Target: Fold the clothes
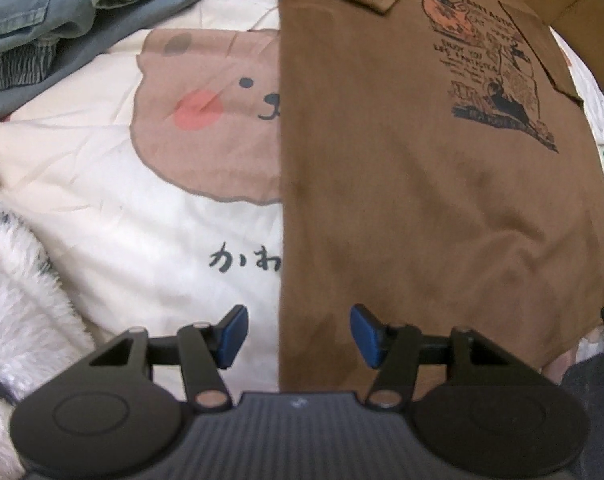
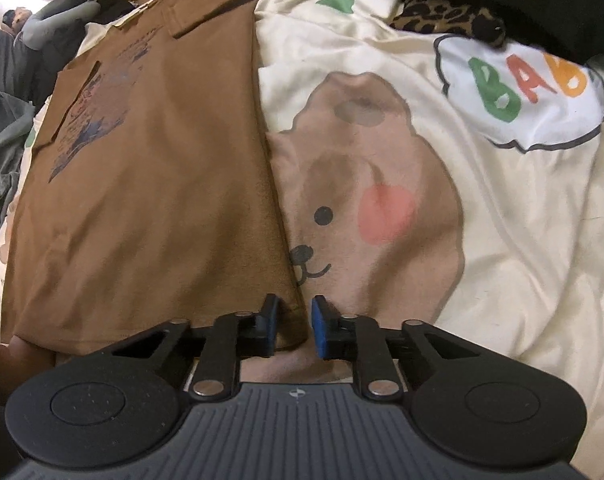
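A: Where does the brown shirt (image 2: pixel 149 184) lie? I see it flat on the cartoon bedspread (image 2: pixel 502 240); sides folded in, so it is a long strip running from the near hem away to the far collar.

B: Yes; and each tool straddles one long edge at the near end. The right gripper (image 2: pixel 294 328) has narrowed to a small gap with the shirt's right edge between the pads; whether they already pinch the cloth I cannot tell; it looks nearly closed on it.

A: And the left gripper (image 1: pixel 297 336)?

B: About half open, pointing down; the shirt's left edge (image 1: pixel 281 240) runs up between its fingers, not gripped.

A: So the next fold goes along the length?

B: I'd judge so; near hem carried toward the far collar; the right tool is further along, the left must close first.
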Demonstrator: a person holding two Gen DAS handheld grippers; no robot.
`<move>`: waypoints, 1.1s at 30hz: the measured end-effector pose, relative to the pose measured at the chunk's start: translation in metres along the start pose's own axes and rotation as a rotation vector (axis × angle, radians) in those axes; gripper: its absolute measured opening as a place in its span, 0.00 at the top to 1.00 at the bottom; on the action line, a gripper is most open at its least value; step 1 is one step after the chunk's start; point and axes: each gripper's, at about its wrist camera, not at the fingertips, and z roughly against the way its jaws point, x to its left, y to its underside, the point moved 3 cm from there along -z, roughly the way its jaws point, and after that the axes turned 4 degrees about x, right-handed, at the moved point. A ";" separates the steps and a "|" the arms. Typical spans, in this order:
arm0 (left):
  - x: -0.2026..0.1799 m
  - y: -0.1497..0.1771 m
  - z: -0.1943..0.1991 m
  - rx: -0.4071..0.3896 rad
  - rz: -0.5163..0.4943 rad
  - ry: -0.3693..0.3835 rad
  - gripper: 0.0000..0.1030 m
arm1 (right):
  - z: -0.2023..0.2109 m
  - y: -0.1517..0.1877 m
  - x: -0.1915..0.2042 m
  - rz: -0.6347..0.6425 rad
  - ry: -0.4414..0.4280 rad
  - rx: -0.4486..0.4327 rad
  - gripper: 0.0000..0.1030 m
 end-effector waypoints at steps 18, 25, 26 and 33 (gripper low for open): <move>0.018 0.003 0.005 -0.039 0.090 0.002 0.43 | 0.002 0.000 0.000 -0.012 -0.007 0.107 0.95; 0.029 0.004 0.002 -0.064 0.144 0.042 0.43 | 0.005 0.000 0.003 -0.037 0.036 0.109 0.95; 0.031 0.005 0.002 -0.068 0.154 0.052 0.44 | 0.004 -0.001 0.004 -0.036 0.042 0.113 0.95; 0.034 0.023 -0.016 0.017 0.173 0.081 0.67 | 0.005 -0.006 0.006 -0.036 0.070 0.136 0.95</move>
